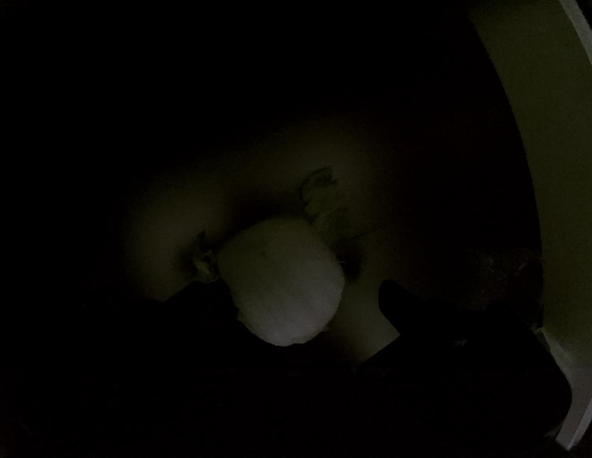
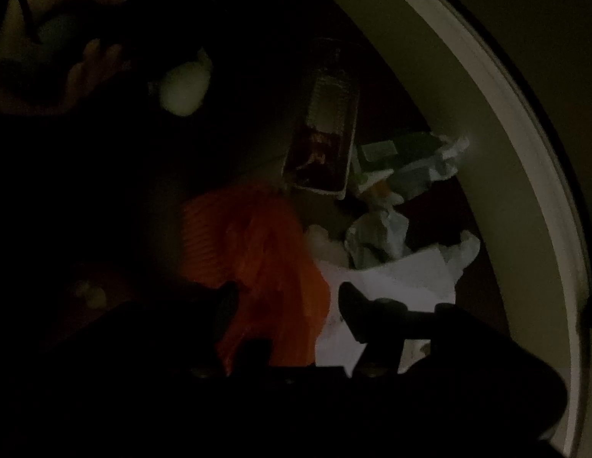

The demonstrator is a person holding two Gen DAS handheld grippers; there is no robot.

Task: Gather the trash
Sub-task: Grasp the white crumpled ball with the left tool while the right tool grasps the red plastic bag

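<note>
A dim household spot, seemingly the inside of a trash bin: a curved pale rim (image 2: 498,87) arcs to the right of the right tongs (image 2: 288,301), enclosing a heap of discards. Ahead of those tongs lie a crumpled orange wrapper (image 2: 257,244), white paper (image 2: 395,274), a used food tray (image 2: 326,126) and balled tissues (image 2: 380,229).

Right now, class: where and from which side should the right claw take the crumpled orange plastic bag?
Grip the bunched orange plastic bag at its raised, creased lower folds, coming straight forward: it already lies between the right claw and its spread fingers, with white paper on the right.
</note>
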